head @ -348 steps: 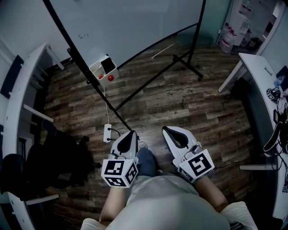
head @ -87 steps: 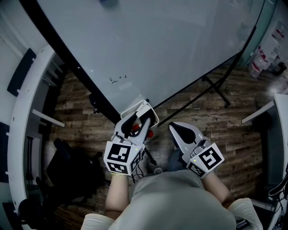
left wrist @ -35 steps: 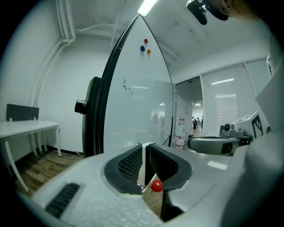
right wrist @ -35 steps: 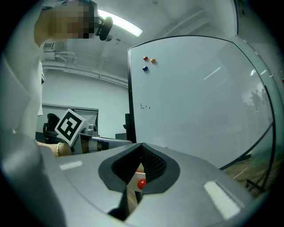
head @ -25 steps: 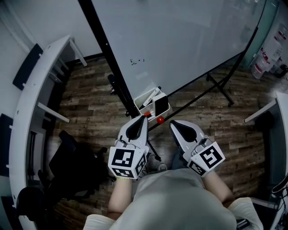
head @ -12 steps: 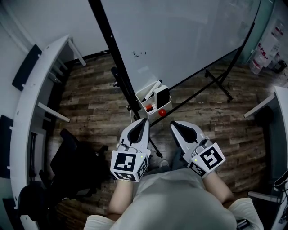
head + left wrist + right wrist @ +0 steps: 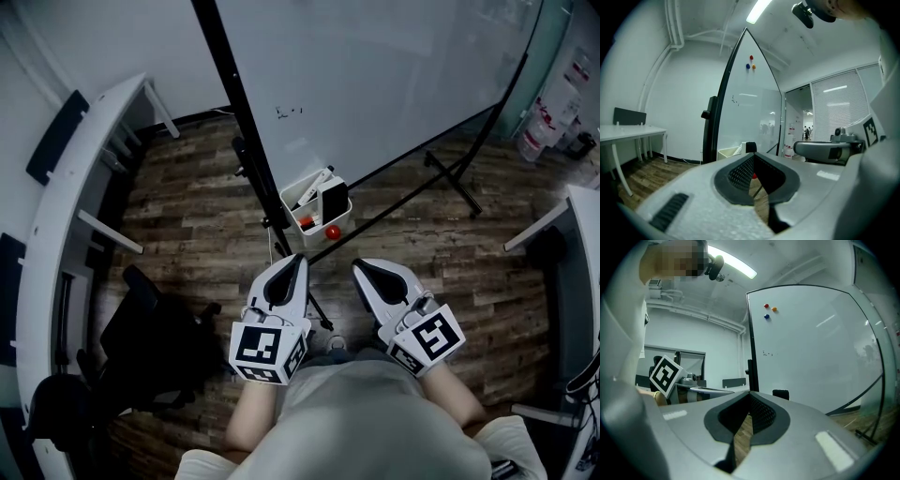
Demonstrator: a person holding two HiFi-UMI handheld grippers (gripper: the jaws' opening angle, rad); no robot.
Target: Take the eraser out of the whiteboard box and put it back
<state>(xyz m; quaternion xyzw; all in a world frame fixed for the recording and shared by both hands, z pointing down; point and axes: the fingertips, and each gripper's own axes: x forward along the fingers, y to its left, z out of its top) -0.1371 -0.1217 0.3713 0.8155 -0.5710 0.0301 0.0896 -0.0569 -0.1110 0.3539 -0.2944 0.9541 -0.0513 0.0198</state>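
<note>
Fingers (image 7: 740,173) together — two grippers (image 7: 298,259) (image 7: 359,266), one eraser (image 7: 333,199)

I count two grippers near me: the left gripper (image 7: 298,259) and the right gripper (image 7: 359,266). Farther off stands one whiteboard (image 7: 375,75) with one white box (image 7: 292,199), one black eraser (image 7: 334,197) and one red ball (image 7: 332,232). Three magnets: red magnet (image 7: 766,306), orange magnet (image 7: 774,309), blue magnet (image 7: 767,316). Two white desks: left desk (image 7: 56,216), right desk (image 7: 581,211).
</note>
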